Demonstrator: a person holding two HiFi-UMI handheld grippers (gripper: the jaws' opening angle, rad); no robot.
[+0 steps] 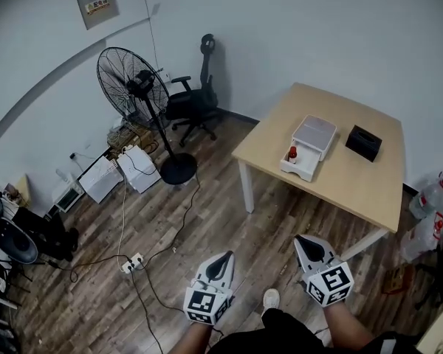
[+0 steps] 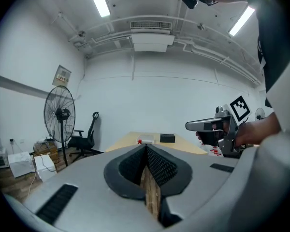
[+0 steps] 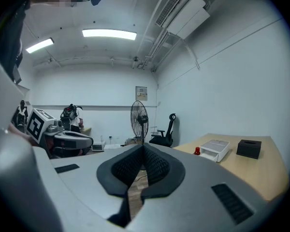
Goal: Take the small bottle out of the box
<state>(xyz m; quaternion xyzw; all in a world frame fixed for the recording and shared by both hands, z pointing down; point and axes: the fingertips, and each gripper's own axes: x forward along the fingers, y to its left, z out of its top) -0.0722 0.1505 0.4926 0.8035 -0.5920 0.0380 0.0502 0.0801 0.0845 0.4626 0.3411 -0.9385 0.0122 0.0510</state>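
A white box (image 1: pixel 312 144) stands on the wooden table (image 1: pixel 354 183) at the upper right. The small bottle (image 1: pixel 292 153) with a red cap sits in the box's open front end. Both grippers hang over the floor, well short of the table. My left gripper (image 1: pixel 223 257) is shut with nothing in it. My right gripper (image 1: pixel 303 240) is shut and empty too. The right gripper view shows the box (image 3: pixel 215 149) and the bottle (image 3: pixel 197 151) far off to the right. In the left gripper view the box (image 2: pixel 148 139) and bottle (image 2: pixel 139 141) lie straight ahead in the distance.
A black box (image 1: pixel 363 142) lies on the table beside the white one. A standing fan (image 1: pixel 136 87) and an office chair (image 1: pixel 192 102) stand left of the table. Cables and a power strip (image 1: pixel 133 262) cross the wooden floor. Packed water bottles (image 1: pixel 432 201) sit at the right.
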